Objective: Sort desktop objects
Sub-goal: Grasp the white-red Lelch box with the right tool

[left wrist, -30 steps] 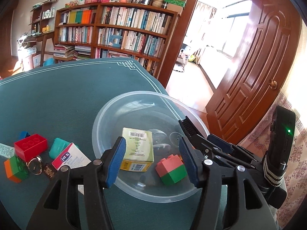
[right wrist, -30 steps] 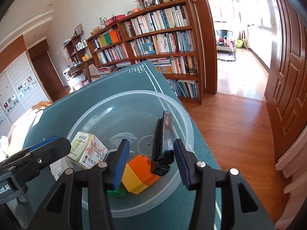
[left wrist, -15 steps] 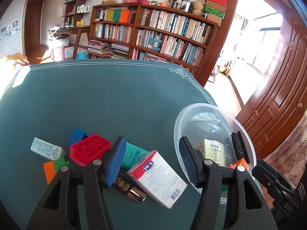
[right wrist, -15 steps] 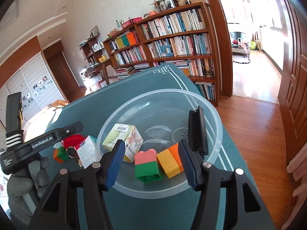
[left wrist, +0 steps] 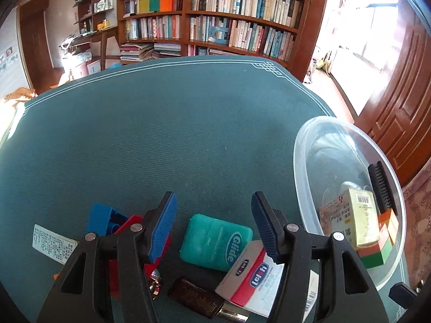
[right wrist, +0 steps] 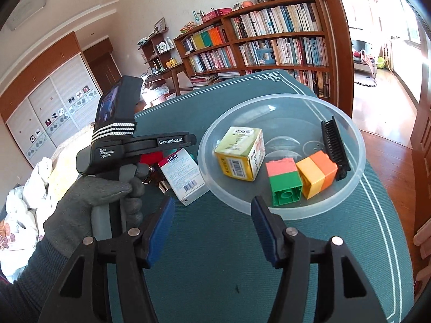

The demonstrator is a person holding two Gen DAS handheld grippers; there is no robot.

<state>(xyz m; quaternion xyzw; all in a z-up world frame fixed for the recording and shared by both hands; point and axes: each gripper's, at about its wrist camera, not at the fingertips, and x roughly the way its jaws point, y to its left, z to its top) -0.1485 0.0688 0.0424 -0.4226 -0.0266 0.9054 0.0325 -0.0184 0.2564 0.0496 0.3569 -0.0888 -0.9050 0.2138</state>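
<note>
A clear plastic bowl on the green table holds a yellow-green box, a pink-and-green brick, a yellow-orange brick and a black comb. The bowl also shows in the left wrist view. My left gripper is open above a teal Glide floss box, beside a red-and-white box, a red brick, a blue brick and a brown lighter. My right gripper is open and empty, in front of the bowl.
A white labelled strip lies at the left. The left hand-held gripper body and gloved hand stand left of the bowl. The table edge drops to wooden floor at the right. A bookshelf is behind.
My left gripper has swung left from over the bowl to the loose pile and lowered over the floss box. My right gripper let go of the comb into the bowl and pulled back.
</note>
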